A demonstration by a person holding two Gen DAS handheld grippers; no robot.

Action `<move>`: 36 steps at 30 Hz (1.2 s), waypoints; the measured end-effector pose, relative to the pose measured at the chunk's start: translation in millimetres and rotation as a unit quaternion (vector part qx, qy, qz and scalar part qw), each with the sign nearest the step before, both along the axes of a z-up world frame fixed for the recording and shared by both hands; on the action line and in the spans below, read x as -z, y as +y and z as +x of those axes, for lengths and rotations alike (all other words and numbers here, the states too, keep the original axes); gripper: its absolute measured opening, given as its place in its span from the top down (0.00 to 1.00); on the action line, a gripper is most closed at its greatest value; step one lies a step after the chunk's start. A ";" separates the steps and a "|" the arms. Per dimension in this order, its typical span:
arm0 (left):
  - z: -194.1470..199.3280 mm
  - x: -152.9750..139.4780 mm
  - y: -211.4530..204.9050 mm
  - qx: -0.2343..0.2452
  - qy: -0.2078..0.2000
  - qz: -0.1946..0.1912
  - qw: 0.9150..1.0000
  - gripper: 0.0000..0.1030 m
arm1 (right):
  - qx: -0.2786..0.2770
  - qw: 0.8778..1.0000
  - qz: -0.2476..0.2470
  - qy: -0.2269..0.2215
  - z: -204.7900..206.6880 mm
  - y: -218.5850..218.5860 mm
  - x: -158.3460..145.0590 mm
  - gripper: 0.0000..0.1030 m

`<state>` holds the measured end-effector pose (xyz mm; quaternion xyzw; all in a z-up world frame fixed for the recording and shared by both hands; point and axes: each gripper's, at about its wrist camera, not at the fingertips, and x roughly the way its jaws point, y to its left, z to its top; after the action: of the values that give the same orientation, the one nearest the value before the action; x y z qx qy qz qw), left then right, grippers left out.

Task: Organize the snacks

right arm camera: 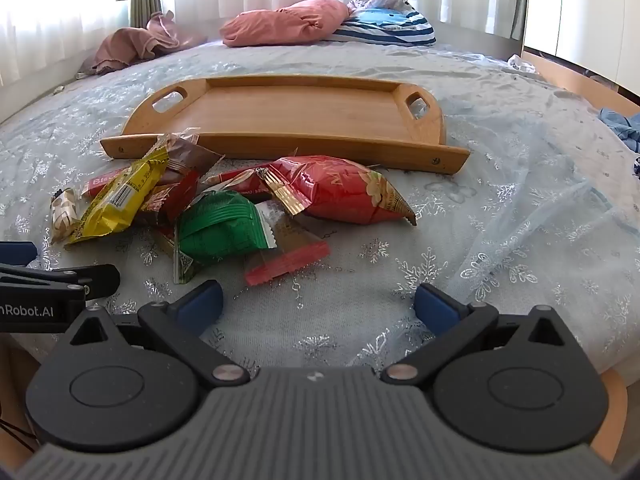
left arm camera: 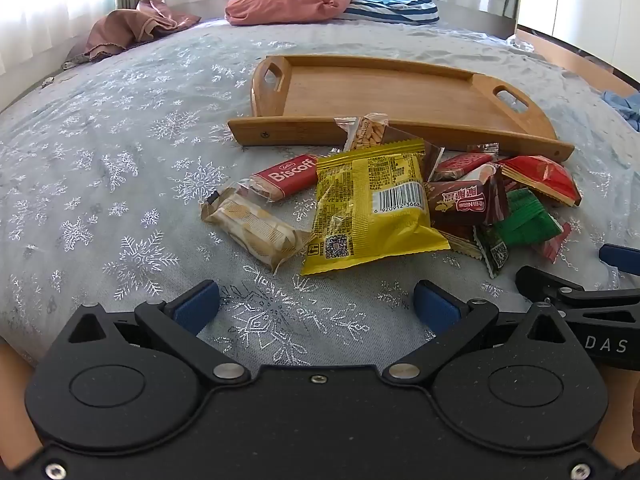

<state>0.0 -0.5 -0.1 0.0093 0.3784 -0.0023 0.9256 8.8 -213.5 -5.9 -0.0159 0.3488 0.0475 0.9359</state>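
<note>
Several snack packets lie in a loose pile on the bedspread, in front of an empty wooden tray (left arm camera: 400,92) (right arm camera: 288,112). In the pile are a yellow bag (left arm camera: 372,208) (right arm camera: 116,204), a red Biscoff bar (left arm camera: 288,174), a tan wafer pack (left arm camera: 256,232), a brown pack (left arm camera: 464,204), a green pack (left arm camera: 524,220) (right arm camera: 224,228) and a red bag (left arm camera: 548,178) (right arm camera: 344,192). My left gripper (left arm camera: 316,306) stands open just short of the yellow bag. My right gripper (right arm camera: 316,304) stands open near a small red-edged clear wrapper (right arm camera: 288,260). Neither holds anything.
The bedspread (left arm camera: 120,160) is pale blue with silver snowflakes. A pink pillow (left arm camera: 288,0), a striped cushion (left arm camera: 392,4) and a mauve cloth (left arm camera: 132,28) lie at the far end. Blue fabric (right arm camera: 620,124) sits at the right edge, with wooden floor beyond.
</note>
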 end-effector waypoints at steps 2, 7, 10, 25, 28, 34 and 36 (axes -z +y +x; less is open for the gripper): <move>-0.2 0.1 -1.0 0.000 -0.001 0.001 1.000 0.00 | 0.000 1.000 0.000 0.000 -0.1 0.0 0.2 0.00; 0.1 -0.1 0.5 0.000 0.000 -0.003 1.000 0.00 | 0.000 1.000 0.000 -0.002 -0.6 0.0 0.4 0.00; 0.0 0.1 0.0 0.000 0.000 -0.003 1.000 0.00 | 0.000 1.000 -0.001 -0.002 0.2 0.3 0.2 0.00; 0.0 -0.1 0.5 0.000 0.000 -0.003 1.000 0.00 | -0.002 1.000 -0.001 -0.005 -1.5 0.5 -1.0 0.00; 0.0 -0.2 0.5 0.000 0.000 -0.003 1.000 0.00 | -0.002 1.000 -0.001 -0.005 -1.2 0.4 -0.1 0.00; 0.0 -0.1 0.5 0.000 0.000 -0.003 1.000 0.00 | -0.001 1.000 -0.002 -0.005 -1.3 0.5 0.5 0.00; 0.0 -0.2 0.5 0.000 0.000 -0.003 1.000 0.00 | -0.002 1.000 -0.002 -0.005 -1.3 0.5 0.9 0.00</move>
<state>0.0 0.1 0.0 0.0065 0.3782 -0.0033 0.9257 7.5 -213.0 -6.7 -0.0182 0.3439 0.0483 0.9376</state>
